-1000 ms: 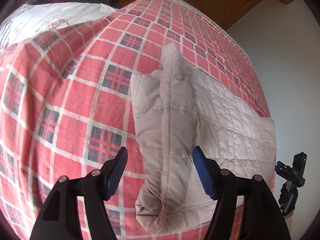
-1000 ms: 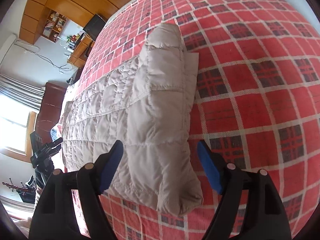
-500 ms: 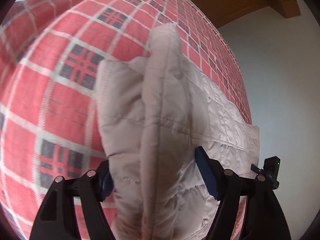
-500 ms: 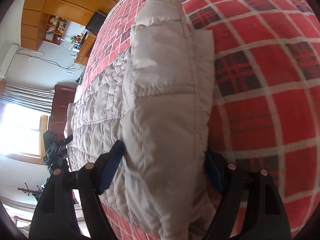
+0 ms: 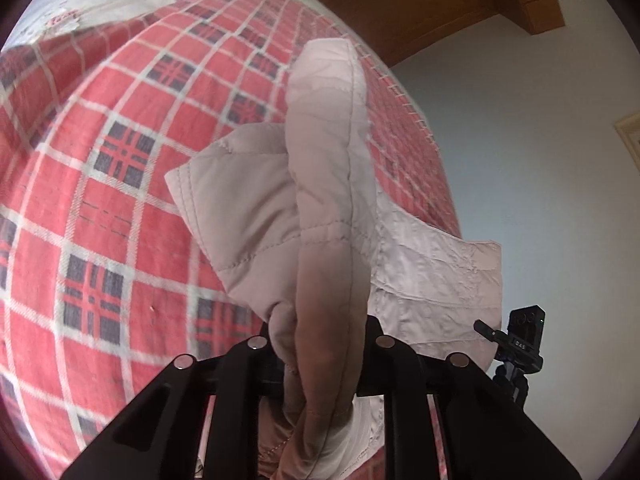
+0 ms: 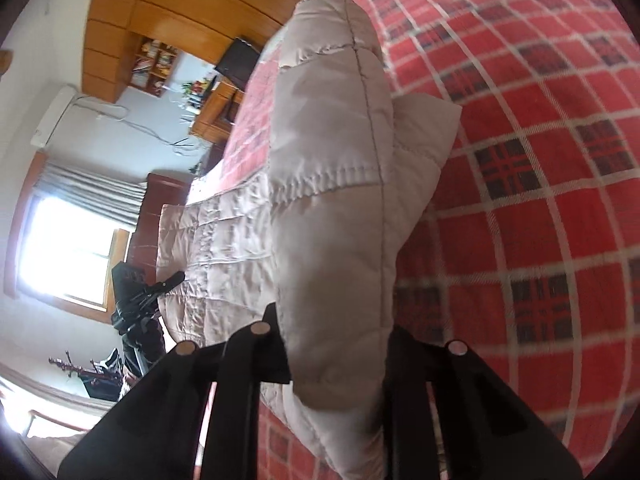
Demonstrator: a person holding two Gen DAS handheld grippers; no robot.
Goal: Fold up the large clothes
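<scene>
Left wrist view: left tongs [image 5: 320, 344] clamped on a bunched fold of the beige quilted jacket [image 5: 320, 184], fabric filling the gap between the jaws. Jacket ridge stands up off the red plaid bed [image 5: 100, 200]; rest lies flat to the right. Right wrist view: right tongs [image 6: 336, 344] likewise closed on a thick jacket [image 6: 328, 152] fold, remainder spread on the bed [image 6: 540, 200] toward the window [image 6: 68, 248]. Tripod camera [image 5: 524, 344] beside the bed edge.
</scene>
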